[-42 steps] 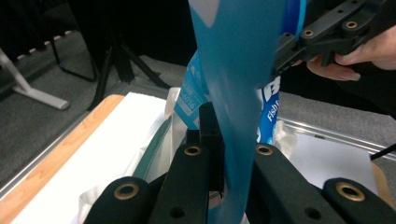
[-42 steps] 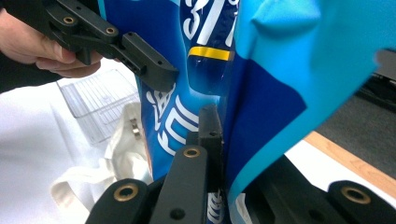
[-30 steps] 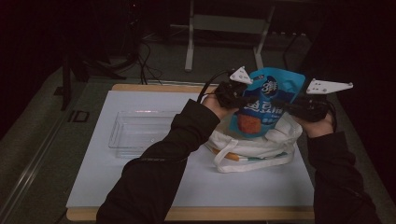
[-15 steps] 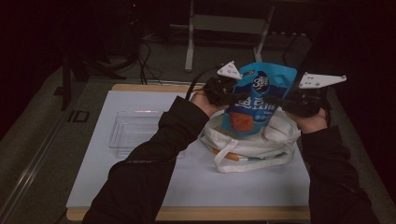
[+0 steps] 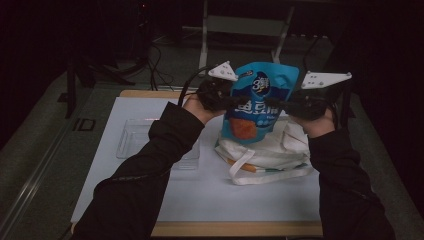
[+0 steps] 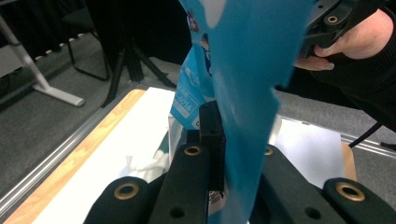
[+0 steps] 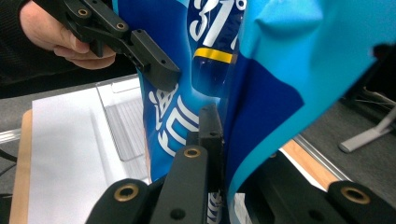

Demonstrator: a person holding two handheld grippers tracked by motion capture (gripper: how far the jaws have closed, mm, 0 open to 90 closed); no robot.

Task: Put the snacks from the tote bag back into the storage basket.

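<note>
A blue snack pouch point(image 5: 257, 107) with white lettering and an orange picture hangs upright over a white tote bag point(image 5: 265, 155) lying on the mat. My left gripper point(image 5: 235, 98) is shut on the pouch's left edge and my right gripper point(image 5: 277, 102) on its right edge. In the left gripper view my jaws point(image 6: 231, 140) pinch the blue film point(image 6: 243, 70), with the other gripper point(image 6: 331, 21) at the upper right. In the right gripper view my jaws point(image 7: 224, 135) clamp the pouch point(image 7: 261, 93), and the left gripper point(image 7: 140, 46) bites its far edge.
A clear plastic tray point(image 5: 132, 142) sits on the white mat point(image 5: 210, 200) left of the tote bag, and shows as the tray point(image 7: 123, 126) in the right gripper view. The wooden table edge point(image 5: 235, 229) runs along the front. Cables and a metal stand lie on the floor behind.
Both hands have carried the pouch up and to the left, so it hangs higher over the tote bag. Both grips have held.
</note>
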